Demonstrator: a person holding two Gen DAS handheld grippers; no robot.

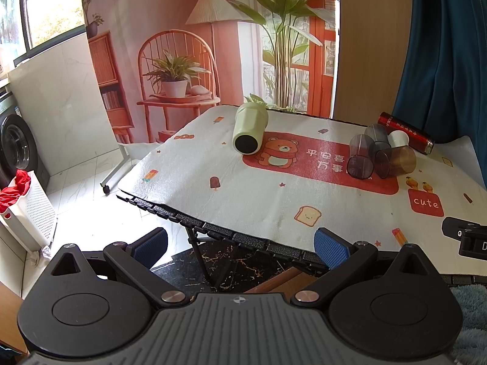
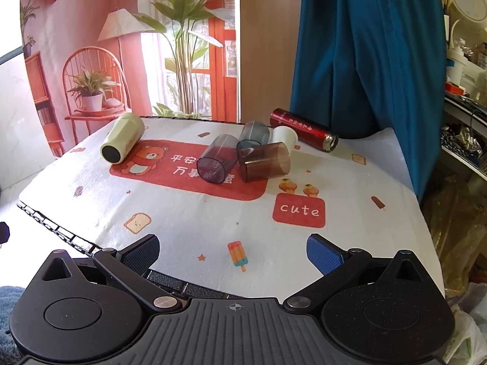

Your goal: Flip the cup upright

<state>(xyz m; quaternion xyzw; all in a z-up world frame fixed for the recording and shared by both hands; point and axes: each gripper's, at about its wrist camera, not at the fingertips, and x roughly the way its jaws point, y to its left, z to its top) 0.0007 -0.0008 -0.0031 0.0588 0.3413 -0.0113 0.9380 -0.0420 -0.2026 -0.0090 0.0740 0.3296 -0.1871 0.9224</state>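
Observation:
Several cups lie on their sides on the printed table mat (image 1: 274,200). A pale green cup (image 1: 250,127) lies at the far left, its dark base toward me; it also shows in the right wrist view (image 2: 123,141). A cluster lies at the right: a grey clear cup (image 2: 216,164), a brown clear cup (image 2: 264,161), a blue-grey clear cup (image 2: 253,135), a white cup (image 2: 284,137) and a red bottle (image 2: 304,129). My left gripper (image 1: 240,245) is open and empty at the table's near edge. My right gripper (image 2: 233,254) is open and empty above the mat's front.
The folding table's black edge (image 1: 213,231) runs diagonally in front of the left gripper. A blue curtain (image 2: 365,54) hangs behind the table on the right. A white laundry basket (image 1: 27,210) stands on the floor at the left. Cluttered shelves (image 2: 465,106) are at the far right.

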